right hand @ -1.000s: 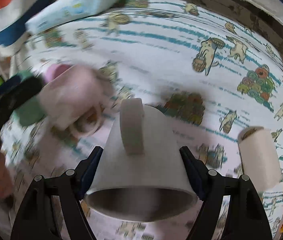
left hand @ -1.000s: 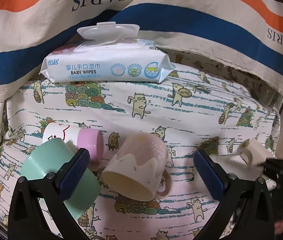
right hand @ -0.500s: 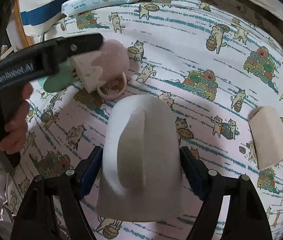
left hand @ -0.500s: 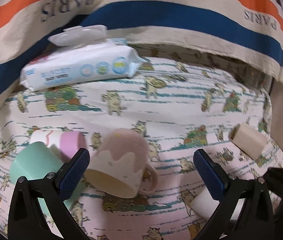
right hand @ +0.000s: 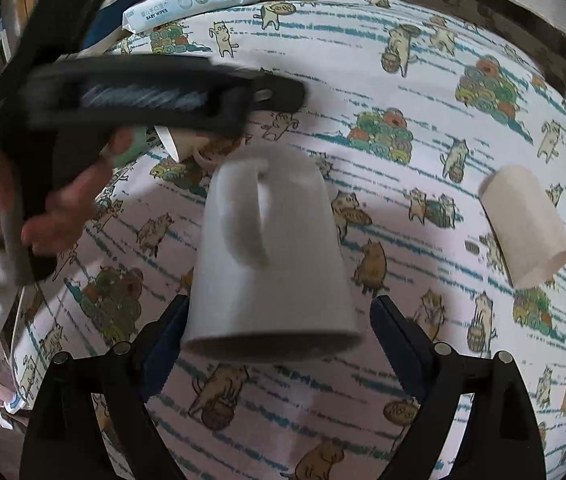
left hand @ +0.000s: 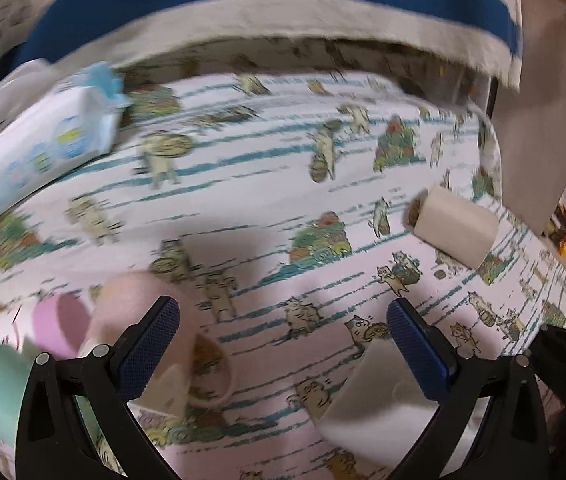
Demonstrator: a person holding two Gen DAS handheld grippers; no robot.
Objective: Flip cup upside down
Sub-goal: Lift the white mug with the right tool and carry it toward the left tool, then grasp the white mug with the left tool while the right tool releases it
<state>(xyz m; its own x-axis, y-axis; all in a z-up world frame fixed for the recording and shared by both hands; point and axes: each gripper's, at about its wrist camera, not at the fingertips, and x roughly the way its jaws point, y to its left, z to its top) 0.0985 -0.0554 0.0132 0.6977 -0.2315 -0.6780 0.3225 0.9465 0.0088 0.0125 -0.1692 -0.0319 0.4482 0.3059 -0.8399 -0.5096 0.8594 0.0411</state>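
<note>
While the left hand-held gripper (left hand: pixel 283 344) stays wide open and empty, the right hand-held gripper (right hand: pixel 275 332) has unclamped the white cup (right hand: pixel 271 256).

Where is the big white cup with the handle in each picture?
Left wrist view: the white cup is at the bottom right, just inside the left gripper's right finger, partly cut off.
Right wrist view: it fills the middle, rim toward the camera, between the fingers of the right gripper.
Shared landmark: the cardboard tube lying on the cat-print cloth, to the cup's right in both views.
</note>
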